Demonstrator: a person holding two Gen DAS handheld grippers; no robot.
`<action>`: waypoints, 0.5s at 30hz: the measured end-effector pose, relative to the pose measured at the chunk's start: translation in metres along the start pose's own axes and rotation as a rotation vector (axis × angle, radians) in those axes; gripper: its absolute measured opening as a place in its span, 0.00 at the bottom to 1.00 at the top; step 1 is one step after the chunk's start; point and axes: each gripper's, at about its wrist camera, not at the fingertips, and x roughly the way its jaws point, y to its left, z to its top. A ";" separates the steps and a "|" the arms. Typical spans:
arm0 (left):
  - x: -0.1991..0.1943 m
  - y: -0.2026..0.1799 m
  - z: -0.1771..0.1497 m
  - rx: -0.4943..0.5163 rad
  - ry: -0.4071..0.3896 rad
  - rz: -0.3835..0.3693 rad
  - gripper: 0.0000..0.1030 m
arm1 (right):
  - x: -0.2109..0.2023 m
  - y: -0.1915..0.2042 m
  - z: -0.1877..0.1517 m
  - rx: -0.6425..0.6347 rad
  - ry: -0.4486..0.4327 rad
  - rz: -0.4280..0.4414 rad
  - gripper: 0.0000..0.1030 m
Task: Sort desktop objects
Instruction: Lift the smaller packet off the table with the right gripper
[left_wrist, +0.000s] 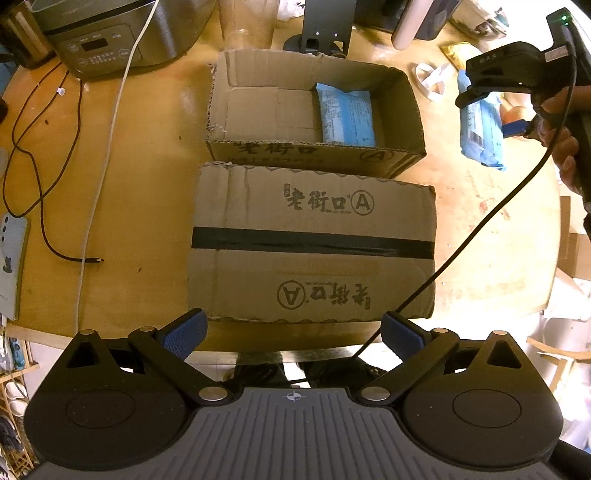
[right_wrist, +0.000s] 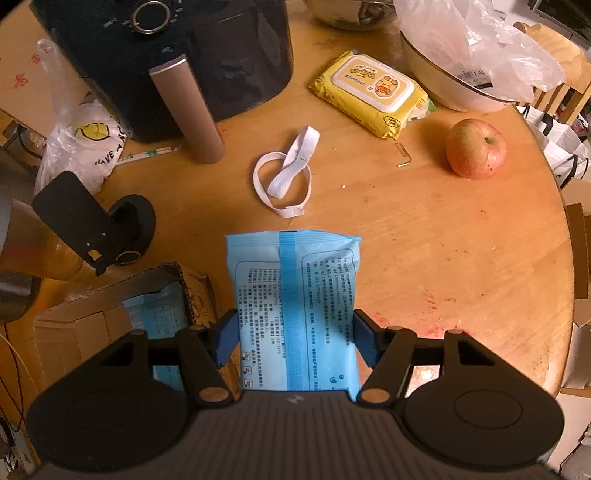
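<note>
The right tongs (right_wrist: 295, 339) grip a blue pack (right_wrist: 295, 306) by its near end, blue pads pressed to both long edges, so the pack's long axis runs straight forward along the fingers, well above the worktop (right_wrist: 443, 258). The left tongs (left_wrist: 295, 332) hang released and empty, fingers spread wide over the near edge of a flattened, taped carton (left_wrist: 314, 251).

Just beyond that carton sits the open box (left_wrist: 258, 110), already holding a second blue pack (left_wrist: 347, 118) against its right wall, long axis pointing away from the left tongs. From the left wrist view the carried pack hangs to the right of the box and a little above it, outside the right wall; from the right wrist view the box lies down and to the left of the tongs. The coming move, then, looks like a short carry leftward over the wall, and the right hand is plainly the nearer one. The free floor is on the box's left half, so turning the carried pack parallel to the first should let it drop in beside it.

Farther off, an elastic loop (right_wrist: 284, 177), a yellow wipes pack (right_wrist: 369, 92) and an apple (right_wrist: 475, 147) wait unsorted on the worktop.
</note>
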 end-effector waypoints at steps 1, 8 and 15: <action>0.000 0.000 0.000 0.001 0.000 0.000 1.00 | -0.001 0.002 0.000 -0.006 -0.002 0.003 0.61; -0.001 0.000 -0.002 0.003 0.001 0.000 1.00 | -0.002 0.010 0.002 -0.031 -0.007 0.020 0.61; -0.001 0.001 -0.003 0.001 0.003 0.001 1.00 | -0.001 0.022 0.002 -0.079 0.002 0.042 0.61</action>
